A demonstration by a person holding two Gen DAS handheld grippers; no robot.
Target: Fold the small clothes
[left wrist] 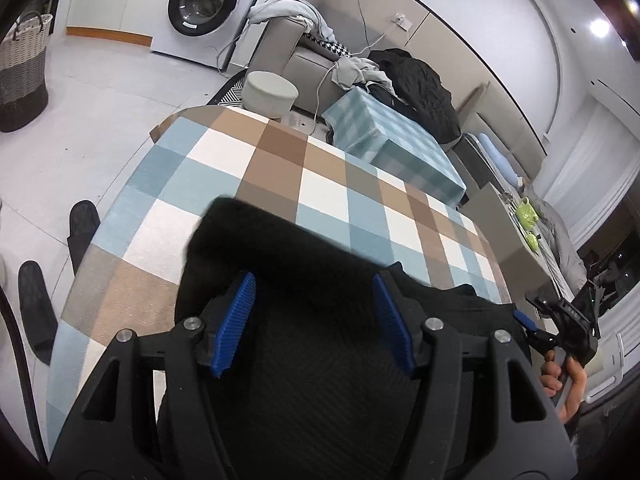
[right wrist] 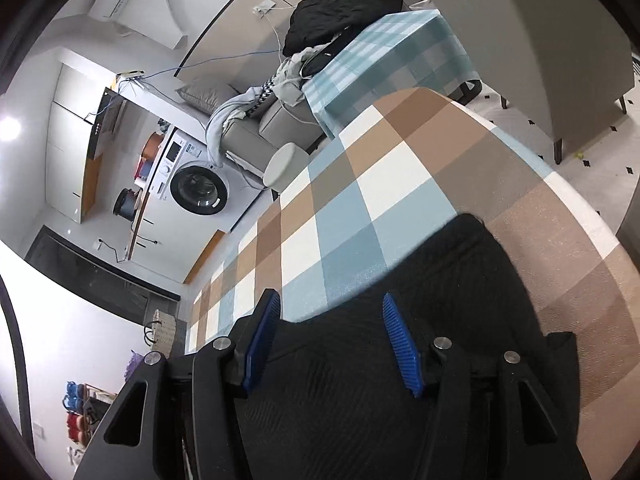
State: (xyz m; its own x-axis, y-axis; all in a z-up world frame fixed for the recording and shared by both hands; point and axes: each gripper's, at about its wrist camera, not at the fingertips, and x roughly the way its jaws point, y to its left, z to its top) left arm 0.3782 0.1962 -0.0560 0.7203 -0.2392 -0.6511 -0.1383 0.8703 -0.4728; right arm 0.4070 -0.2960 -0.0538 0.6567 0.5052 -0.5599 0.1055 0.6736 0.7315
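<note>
A black knitted garment (left wrist: 304, 344) lies on the checked tablecloth (left wrist: 248, 160), near the table's front edge. My left gripper (left wrist: 314, 280) is open, its blue pads (left wrist: 240, 312) spread above the garment and not closed on it. My right gripper (right wrist: 330, 300) is also open over the same garment (right wrist: 420, 320), at its left edge by the blue and white checks (right wrist: 360, 216). In the left wrist view the right gripper (left wrist: 560, 320) shows at the far right, held by a hand.
A smaller table with a teal checked cloth (left wrist: 384, 140) stands behind. A round white stool (left wrist: 270, 92), a grey sofa with piled clothes (left wrist: 416, 80), a washing machine (left wrist: 208, 4) and a woven basket (left wrist: 22, 72) stand around. A grey cabinet (right wrist: 540, 40) is at the right.
</note>
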